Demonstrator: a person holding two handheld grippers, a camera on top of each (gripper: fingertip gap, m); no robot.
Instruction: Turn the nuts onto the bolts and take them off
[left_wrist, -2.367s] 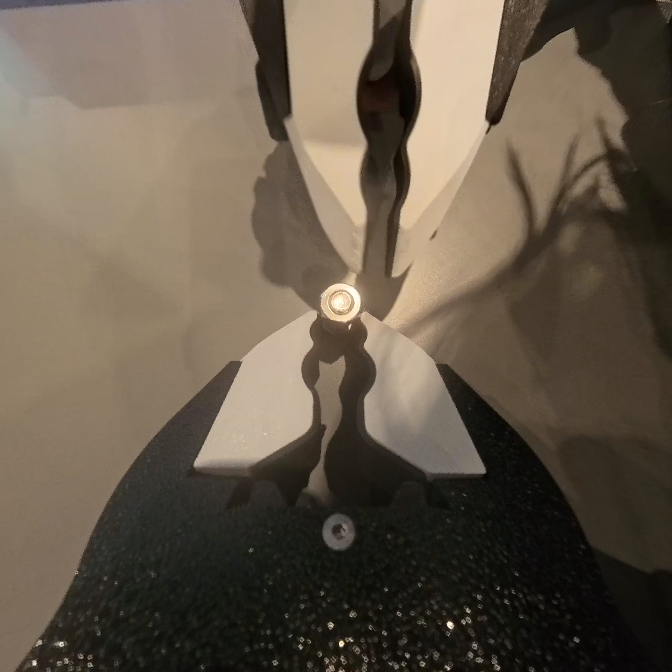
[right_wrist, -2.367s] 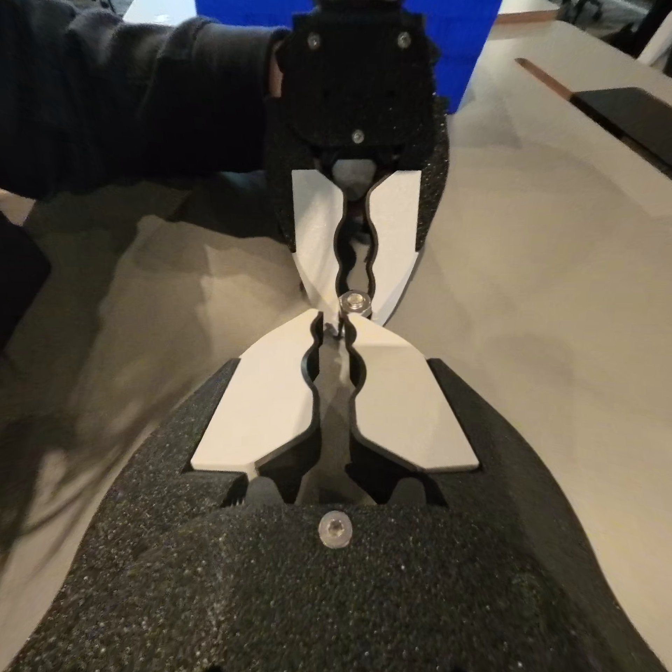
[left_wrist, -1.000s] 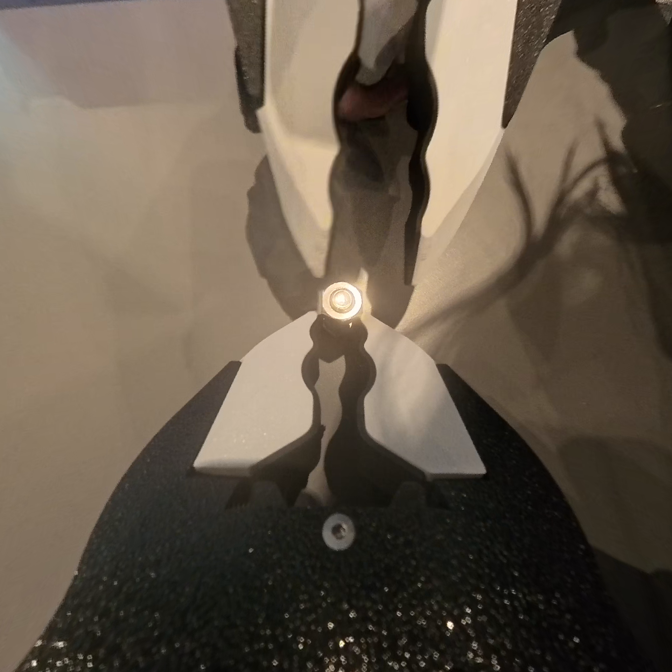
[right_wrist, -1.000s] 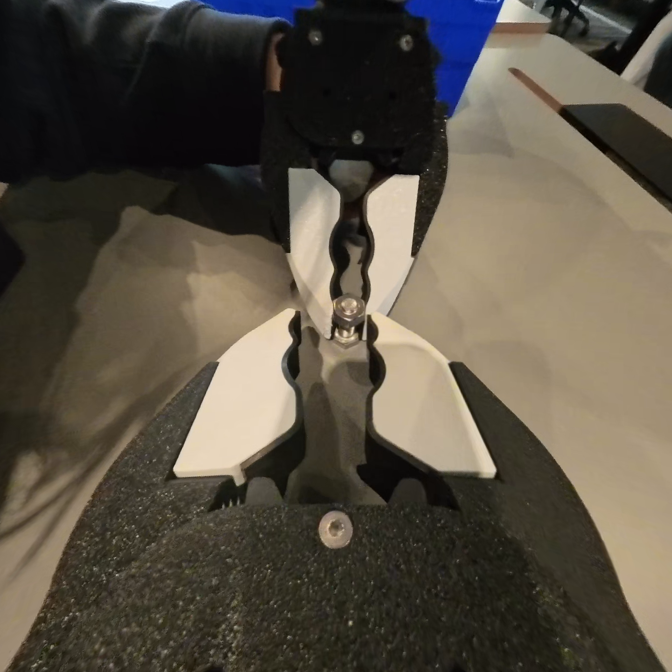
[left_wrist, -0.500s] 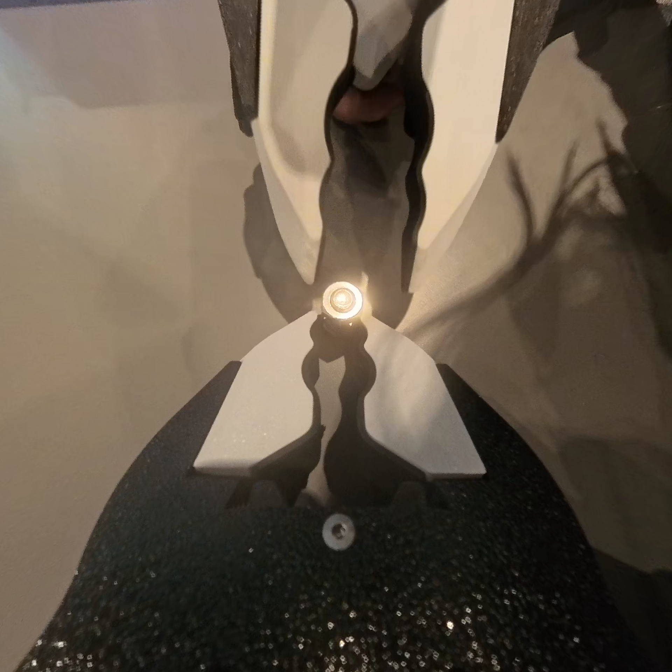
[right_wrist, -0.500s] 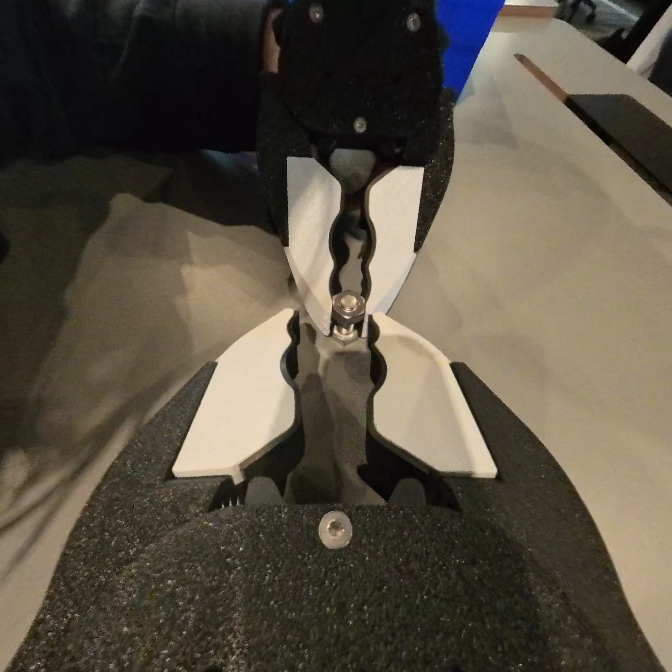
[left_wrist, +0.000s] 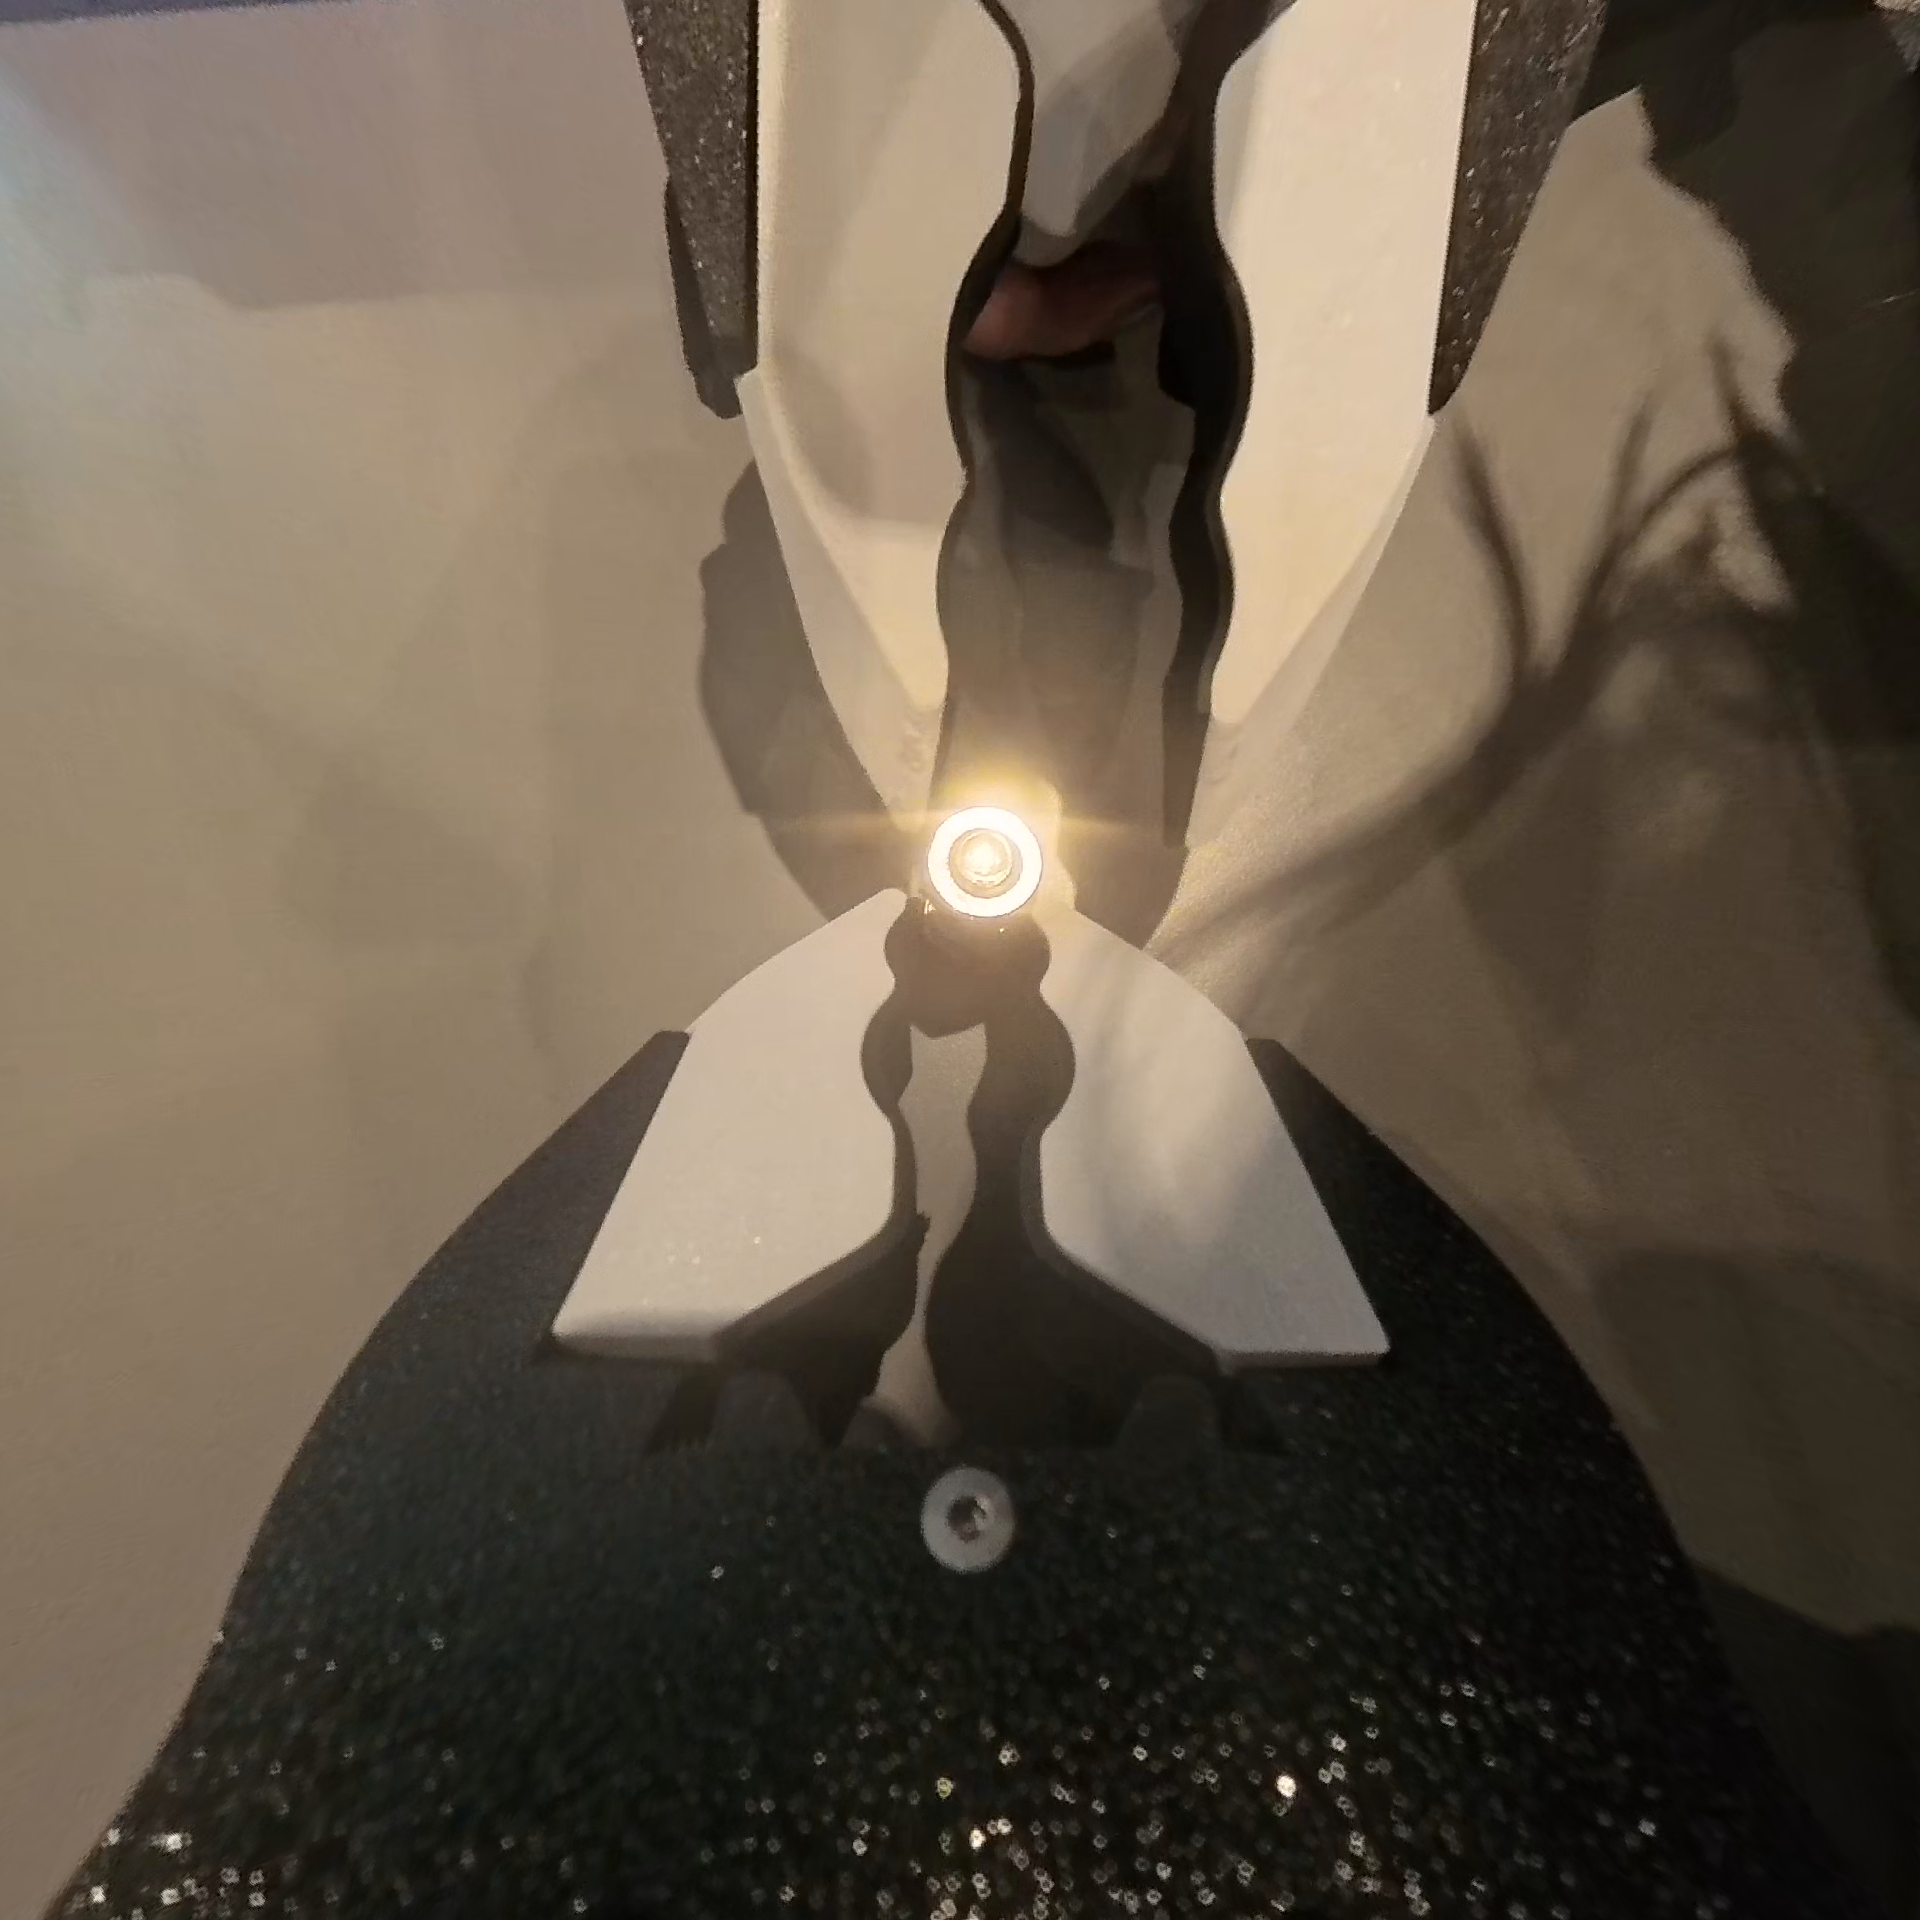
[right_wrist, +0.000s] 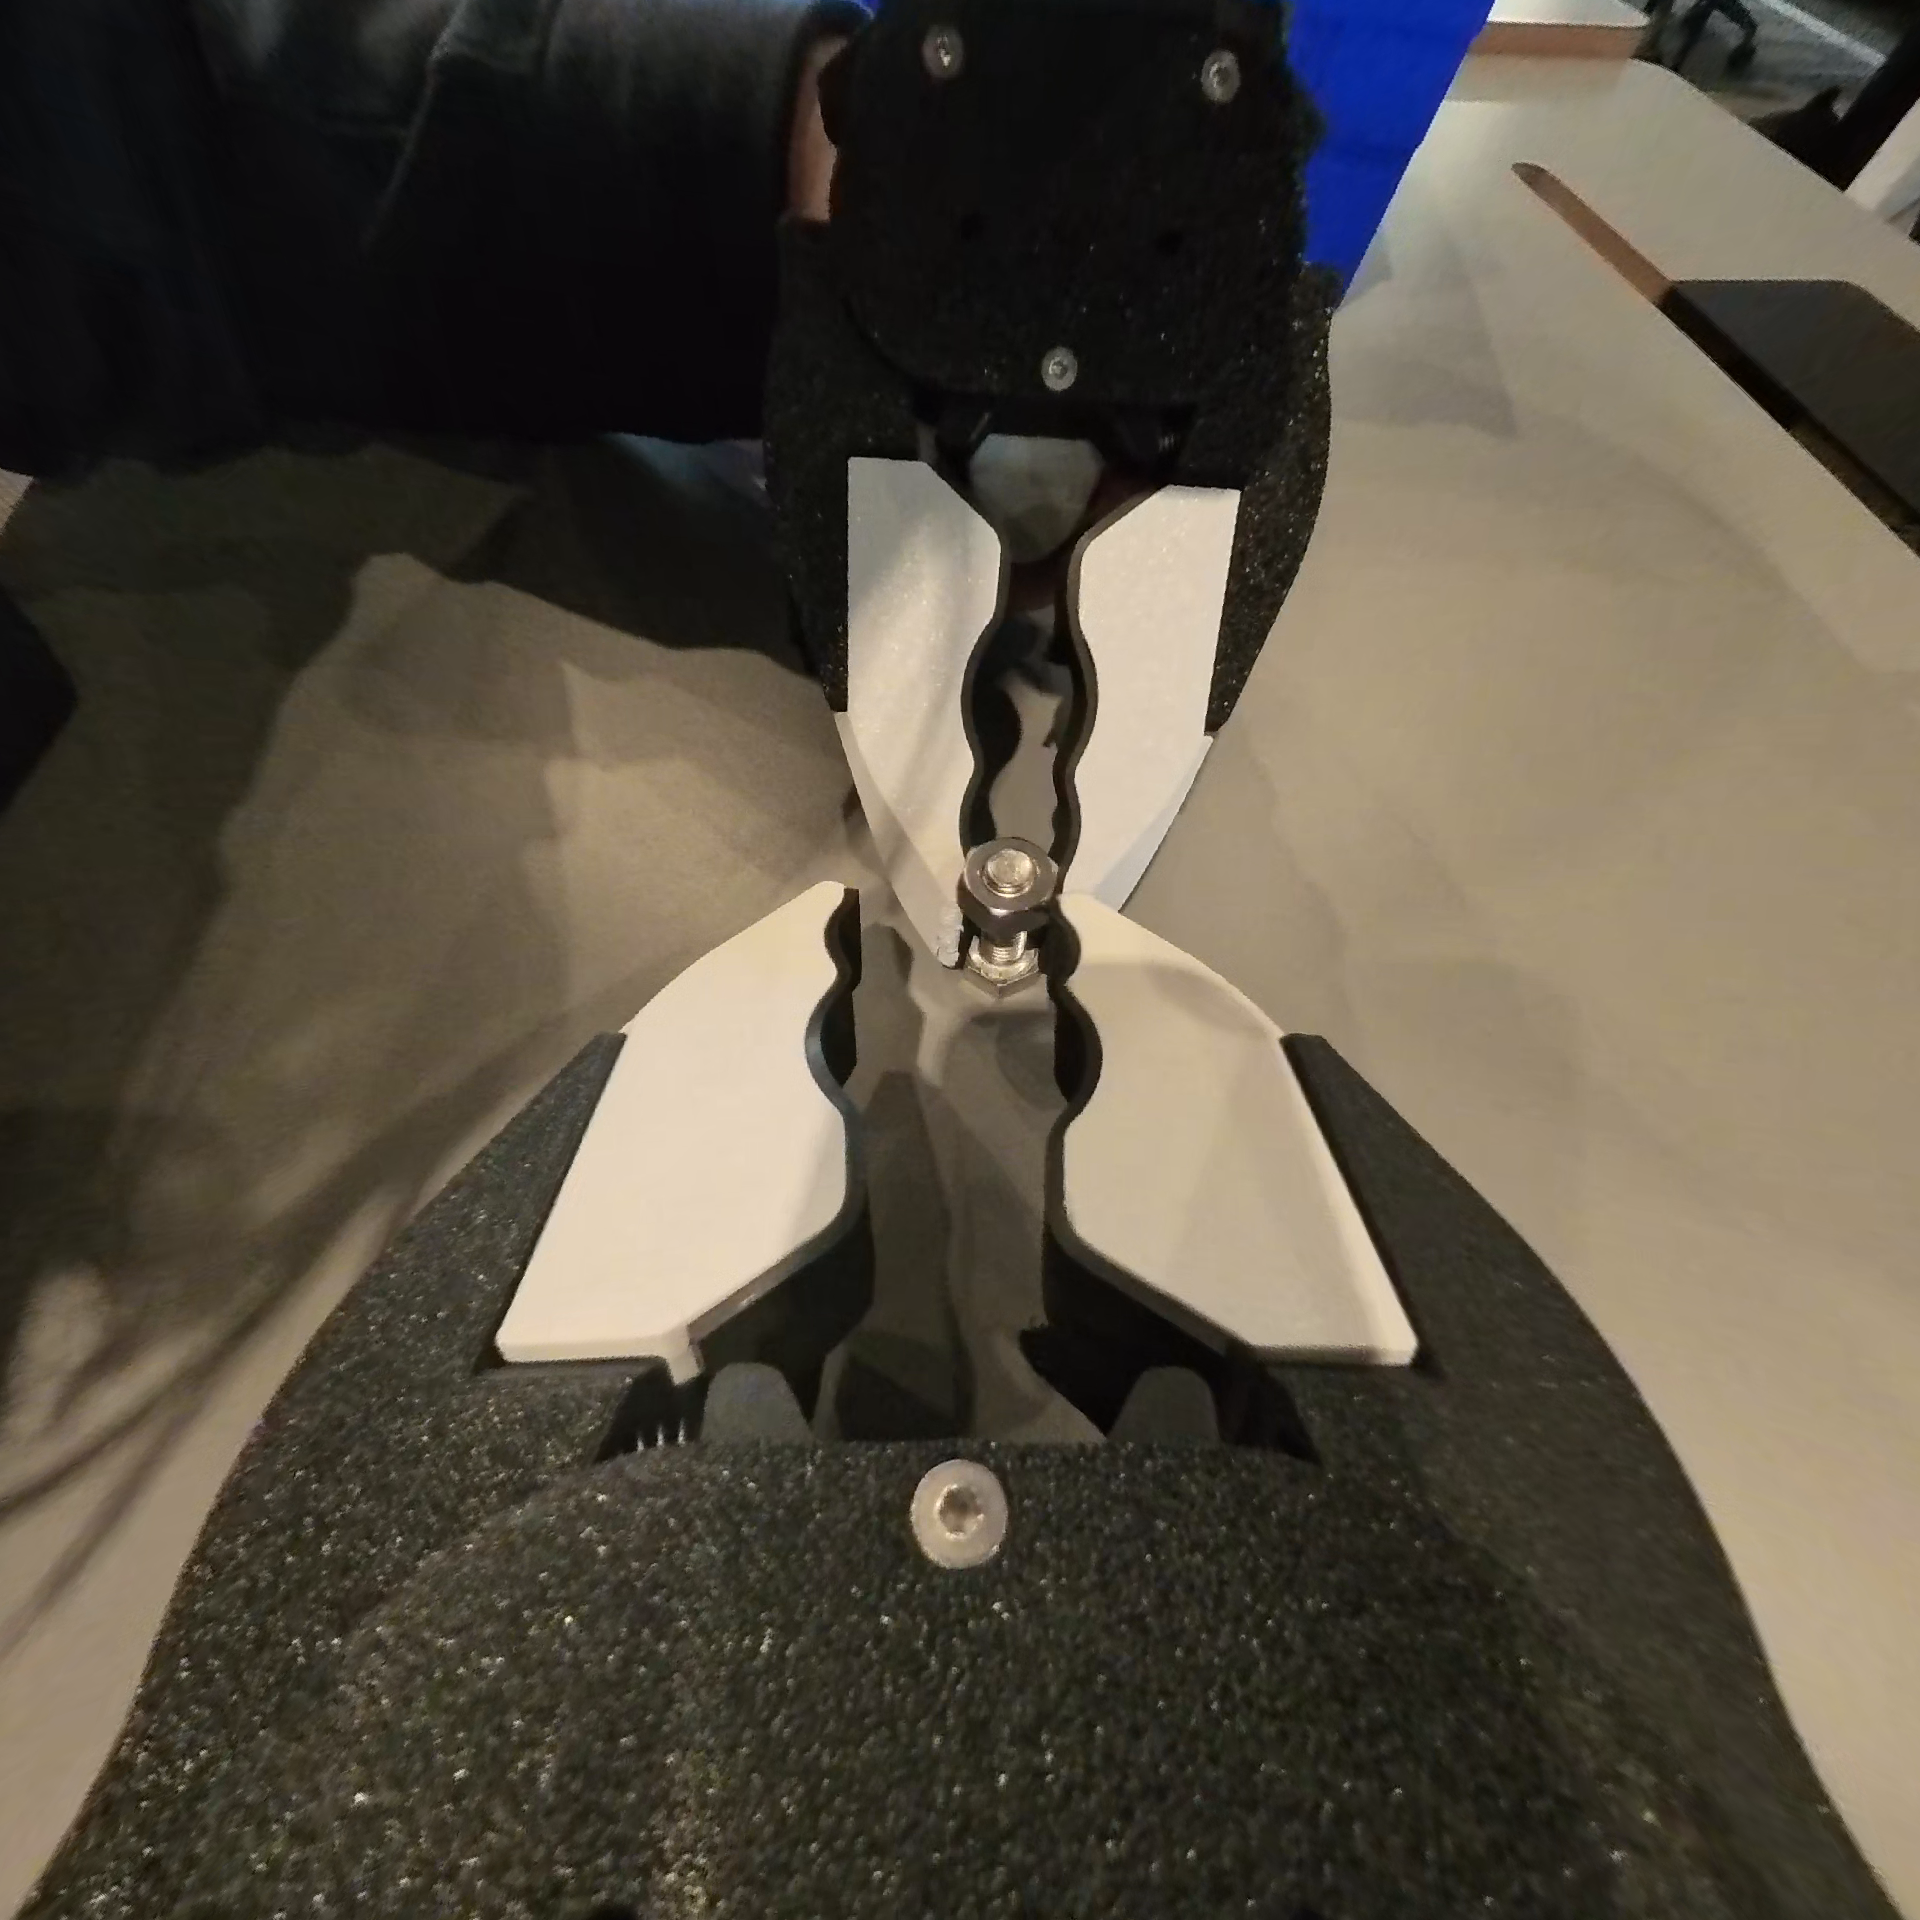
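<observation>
Right wrist view: left gripper (right_wrist: 1013, 883) at 12 o'clock pinches the bolt (right_wrist: 1000, 940); right gripper (right_wrist: 961, 961) jaws spread around its nut (right_wrist: 995, 974).

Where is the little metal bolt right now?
In the right wrist view the bolt stands mid-frame, above the table, between the tips of the right gripper and left gripper.

Right gripper (right_wrist: 951, 940) fingers spread, tips flanking the bolt (right_wrist: 1003, 914). Left gripper (right_wrist: 1008, 883) opposite, clamped on the upper nut (right_wrist: 1006, 881). Lower nut (right_wrist: 995, 968) sits below exposed thread. Grey table (right_wrist: 1558, 831), dark sleeve (right_wrist: 395, 208) behind.
</observation>
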